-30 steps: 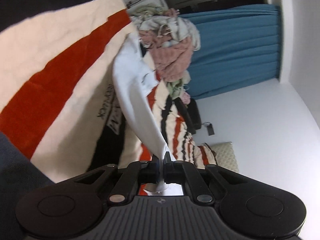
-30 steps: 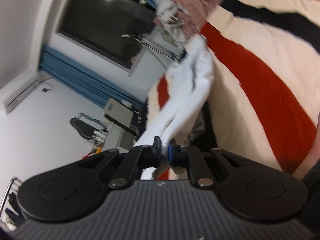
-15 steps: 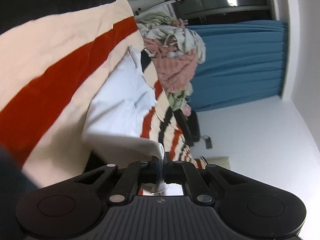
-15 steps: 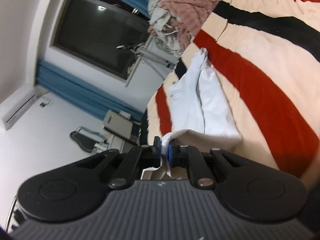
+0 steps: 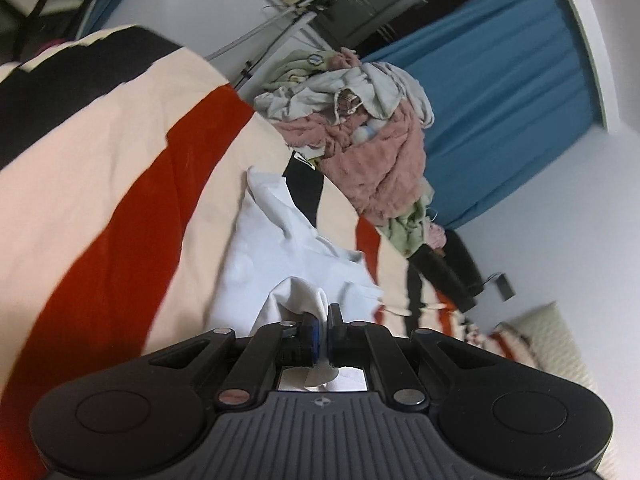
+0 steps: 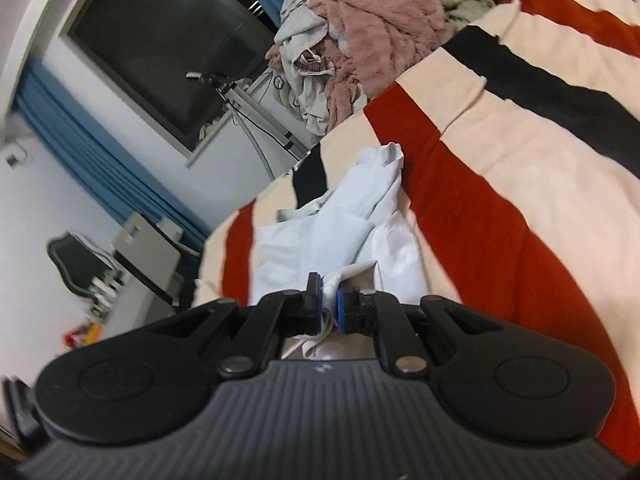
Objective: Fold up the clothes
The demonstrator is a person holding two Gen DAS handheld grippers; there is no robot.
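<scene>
1. A pale white cloth garment (image 5: 288,256) lies crumpled on the cream, red and black striped bedcover (image 5: 120,184). Its long axis runs from the lower centre of the frame up toward the heap of pink and grey unfolded clothes (image 5: 360,128) at upper centre.
2. The left gripper (image 5: 321,322) has its fingers nearly pressed together, pinching a near edge of the garment.
3. The right gripper (image 6: 329,305) likewise nips the garment (image 6: 344,232) between narrowly spaced fingers at lower centre.

white garment (image 5: 280,252): thin smooth cloth, creased. striped blanket (image 5: 100,168): soft matt woven cloth. pink item (image 6: 384,12): fluffy pile. left gripper (image 5: 323,330): matt black plastic, ribbed.
</scene>
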